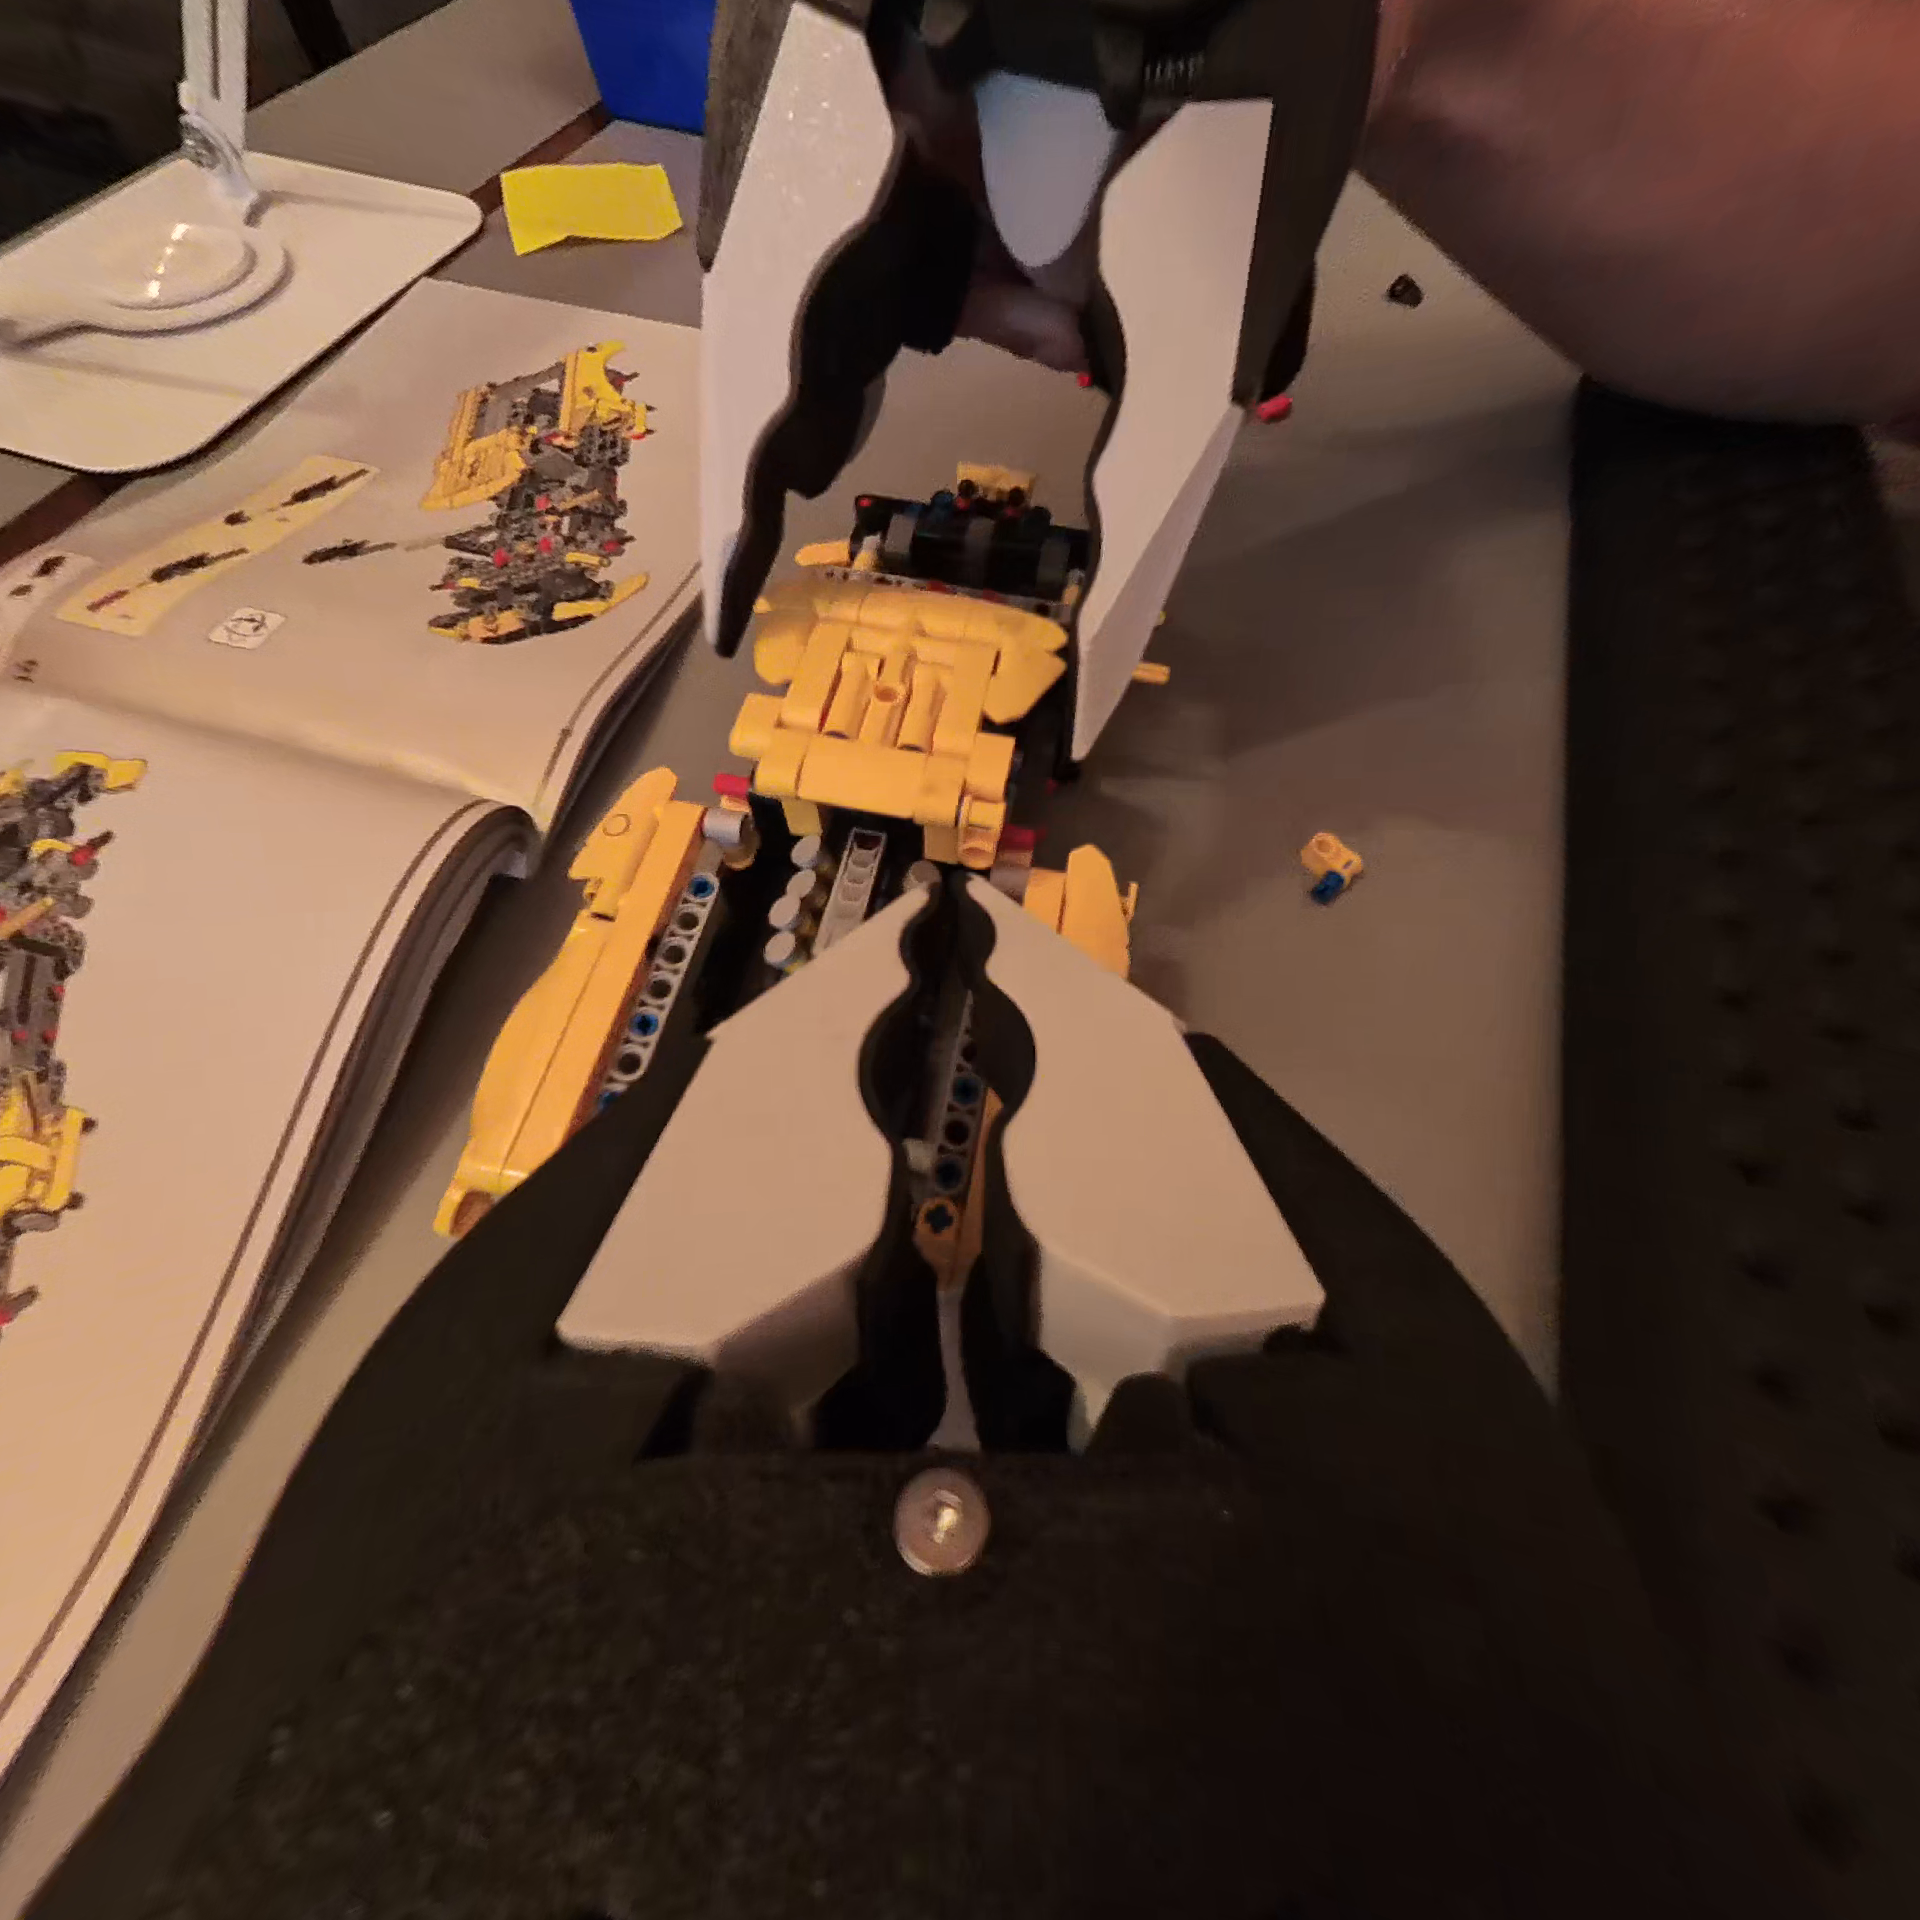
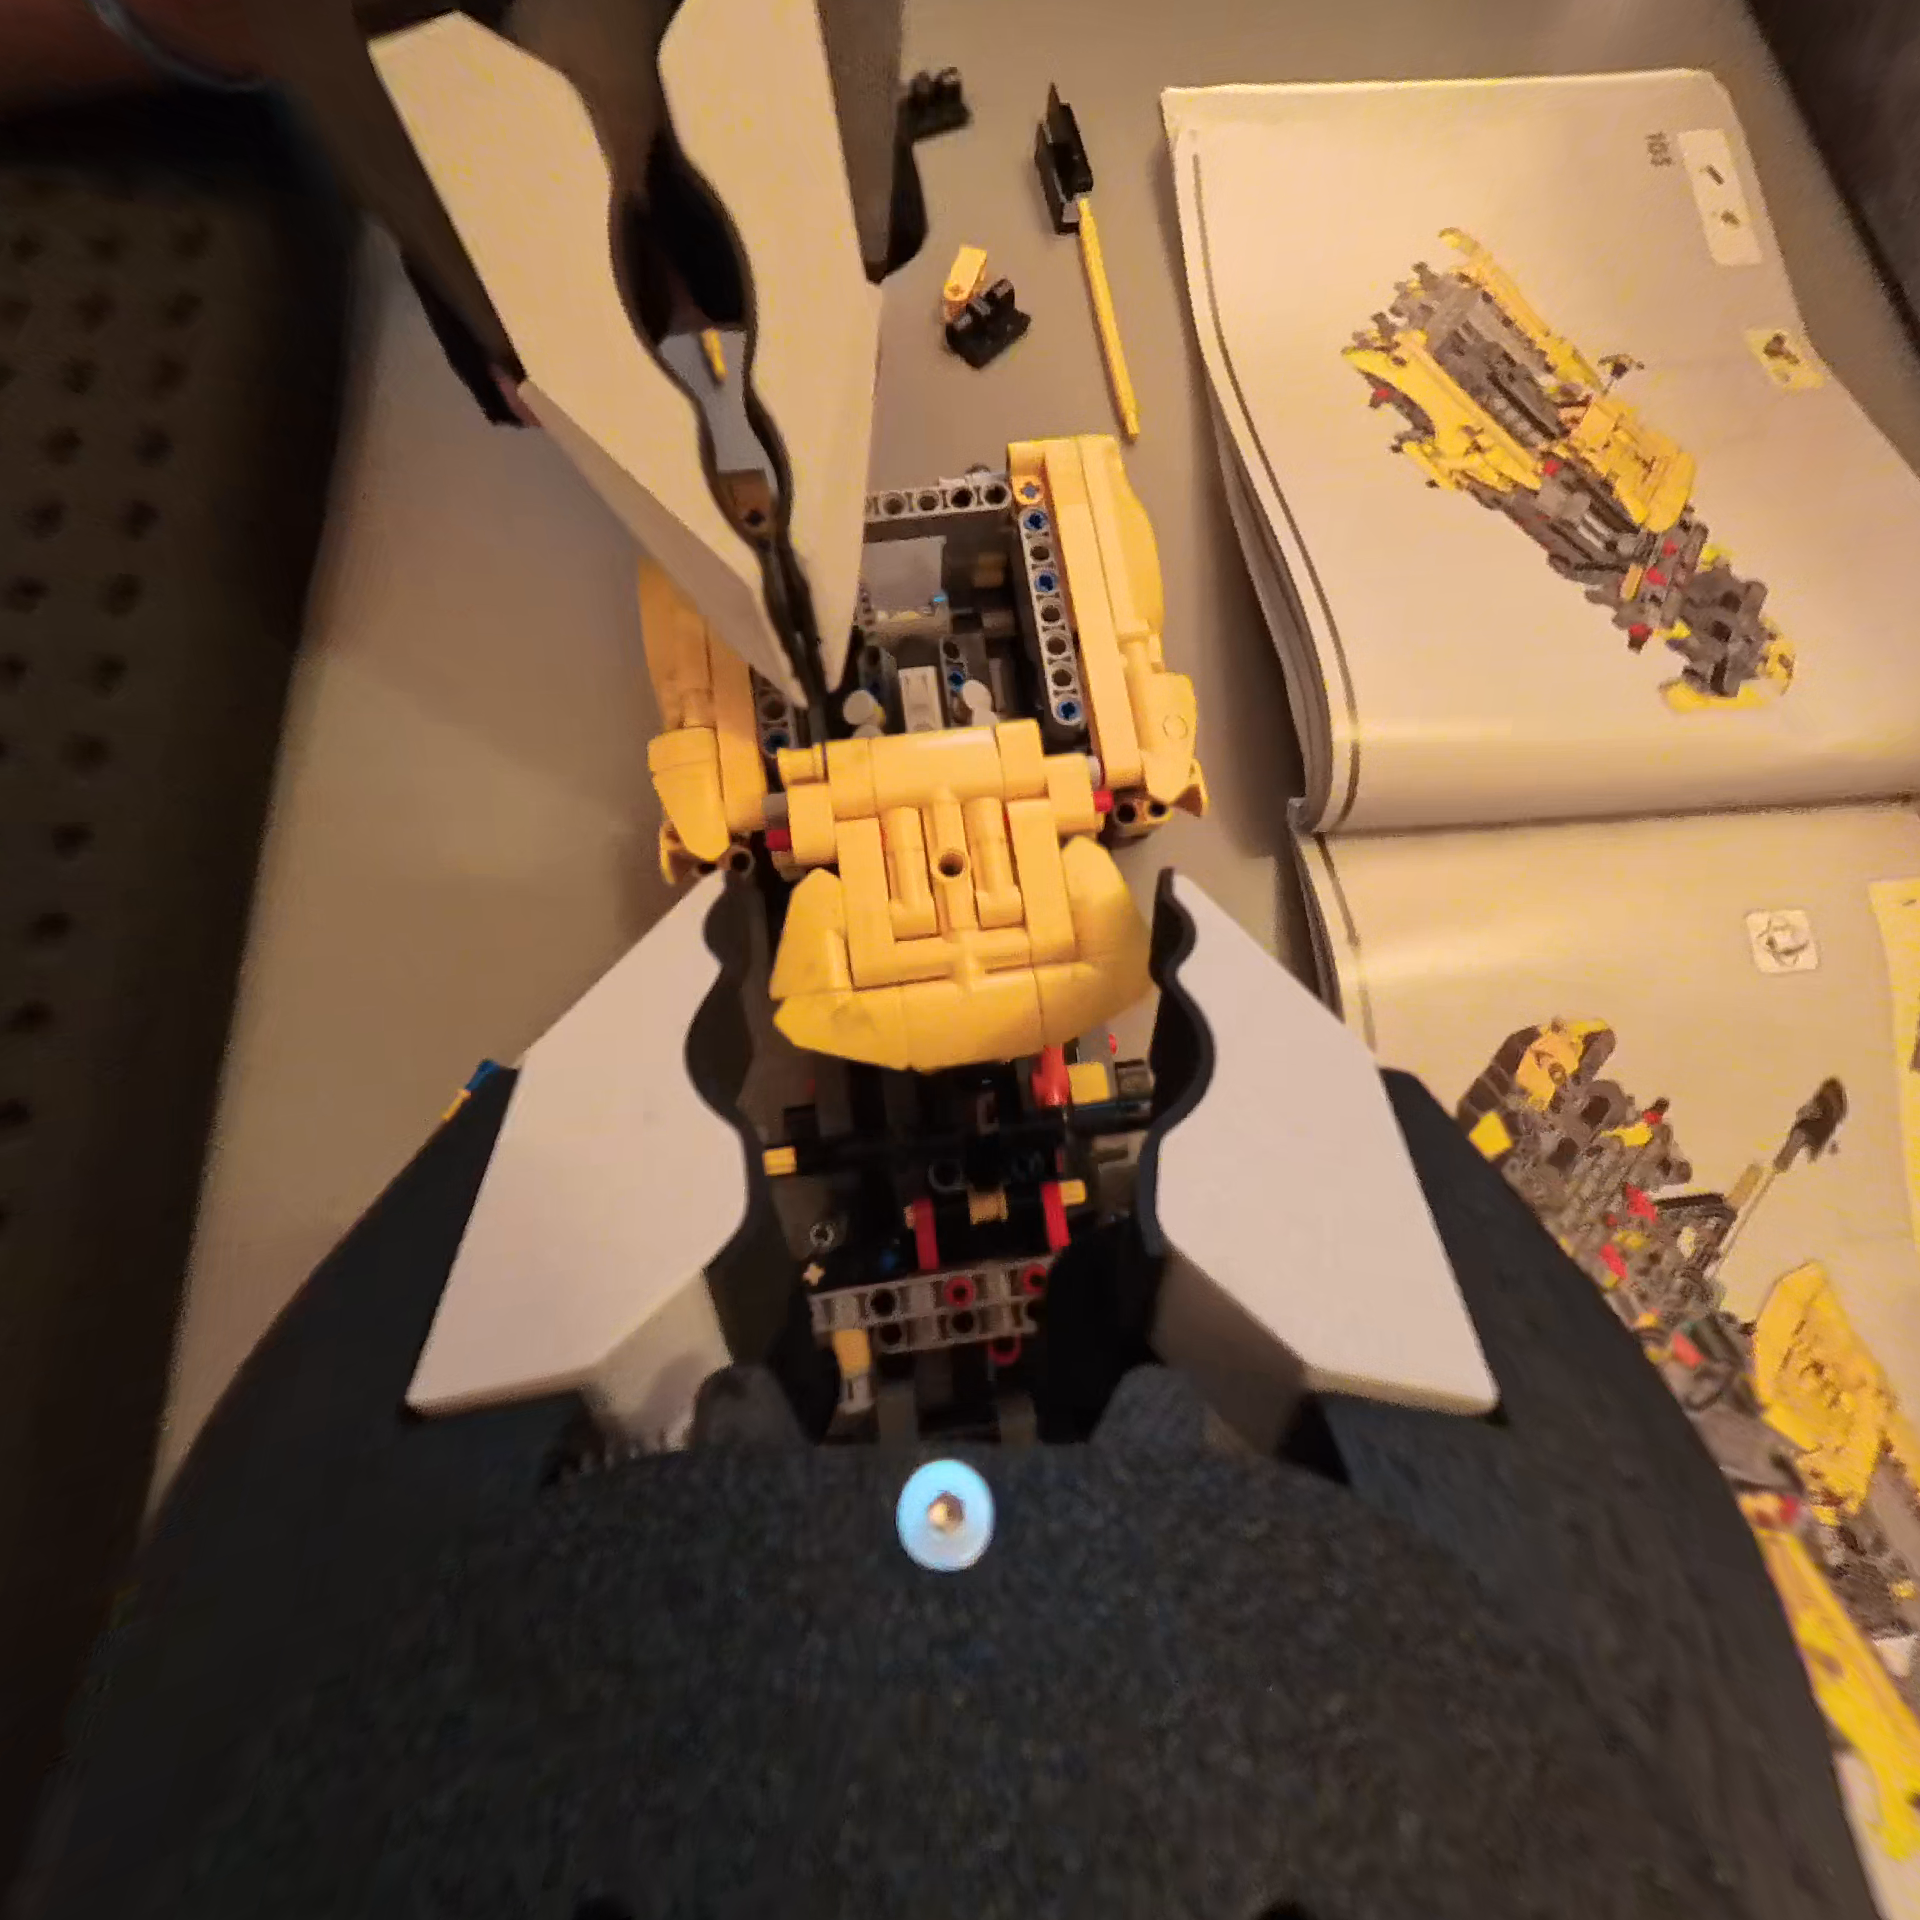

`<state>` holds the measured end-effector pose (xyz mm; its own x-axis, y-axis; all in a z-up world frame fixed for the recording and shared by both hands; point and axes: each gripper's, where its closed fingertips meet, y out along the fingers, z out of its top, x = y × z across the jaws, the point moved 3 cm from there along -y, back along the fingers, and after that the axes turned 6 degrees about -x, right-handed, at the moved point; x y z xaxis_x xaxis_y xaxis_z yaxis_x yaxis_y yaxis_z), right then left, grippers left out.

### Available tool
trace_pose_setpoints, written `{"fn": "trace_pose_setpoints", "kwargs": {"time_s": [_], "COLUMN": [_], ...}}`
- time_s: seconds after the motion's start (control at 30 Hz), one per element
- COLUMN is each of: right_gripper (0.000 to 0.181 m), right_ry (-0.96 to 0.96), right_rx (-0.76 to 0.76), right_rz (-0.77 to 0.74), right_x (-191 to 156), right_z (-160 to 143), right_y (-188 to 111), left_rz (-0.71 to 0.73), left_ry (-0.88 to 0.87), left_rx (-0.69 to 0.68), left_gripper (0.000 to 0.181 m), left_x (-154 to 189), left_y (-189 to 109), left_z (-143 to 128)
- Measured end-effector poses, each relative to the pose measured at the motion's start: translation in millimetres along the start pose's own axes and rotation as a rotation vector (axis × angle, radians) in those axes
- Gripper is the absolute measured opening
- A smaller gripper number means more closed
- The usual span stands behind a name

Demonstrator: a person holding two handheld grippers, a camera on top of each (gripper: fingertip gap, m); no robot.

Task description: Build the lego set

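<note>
The yellow and black lego model [image 1: 894,727] lies on the grey table, seen also in the right wrist view [image 2: 945,935]. My left gripper [image 1: 940,899] is shut, its tips down inside the model beside the grey side beam behind the yellow hood. It comes in from the top of the right wrist view [image 2: 808,675]. I cannot see whether it pinches a small part. My right gripper [image 2: 942,891] straddles the model's black front end with jaws wide, both pads against its sides. It hangs from the top of the left wrist view [image 1: 906,686].
An open instruction booklet [image 1: 312,675] [image 2: 1558,468] lies beside the model. A white tray [image 1: 208,312] and a yellow paper [image 1: 587,208] lie beyond it. Loose parts: a yellow-blue piece [image 1: 1330,862], a black-yellow piece [image 2: 982,307], a yellow axle [image 2: 1107,312]. A dark perforated mat [image 1: 1714,935] borders the table. Tip to tip, the grippers are about 5 centimeters apart. Between my right fingertips and the yellow-blue piece [image 1: 1330,862] there is roughly 10 centimeters.
</note>
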<state>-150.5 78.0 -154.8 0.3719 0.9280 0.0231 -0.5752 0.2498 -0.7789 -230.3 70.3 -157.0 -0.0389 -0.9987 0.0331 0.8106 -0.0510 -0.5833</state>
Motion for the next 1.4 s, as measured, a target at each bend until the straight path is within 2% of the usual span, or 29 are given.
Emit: {"fn": "trace_pose_setpoints", "kwargs": {"time_s": [0.17, 0.5, 0.67, 0.77, 0.83, 0.97, 1.4], "right_gripper": [0.065, 0.064, 0.064, 0.077, 0.076, 0.059, 0.058], "right_ry": [0.054, 0.080, 0.033, -0.002, -0.015, -0.053, -0.068], "right_rx": [0.036, 0.039, 0.030, 0.065, 0.069, -0.013, -0.006], "right_rz": [0.029, 0.038, 0.019, 0.005, -0.005, -0.034, -0.018], "right_x": [4, 3, 2, -2, -6, -4, -3], "right_z": [3, 3, 4, 15, 24, 20, 20], "right_y": [4, 6, 5, 0, 3, 17, 17], "left_rz": [-0.046, -0.021, -0.051, -0.060, -0.049, -0.029, -0.051], "left_ry": [0.000, 0.010, 0.003, 0.017, -0.013, -0.031, -0.031], "left_rx": [-0.037, -0.078, -0.066, -0.039, 0.010, 0.029, 0.041], "left_gripper": [0.000, 0.000, 0.000, 0.001, 0.002, 0.002, 0.001], "left_x": [7, 10, 9, 5, -2, -7, -3], "left_y": [9, 17, 15, 5, -2, -6, -6], "left_z": [0, 4, 3, -1, 0, -3, -3]}}
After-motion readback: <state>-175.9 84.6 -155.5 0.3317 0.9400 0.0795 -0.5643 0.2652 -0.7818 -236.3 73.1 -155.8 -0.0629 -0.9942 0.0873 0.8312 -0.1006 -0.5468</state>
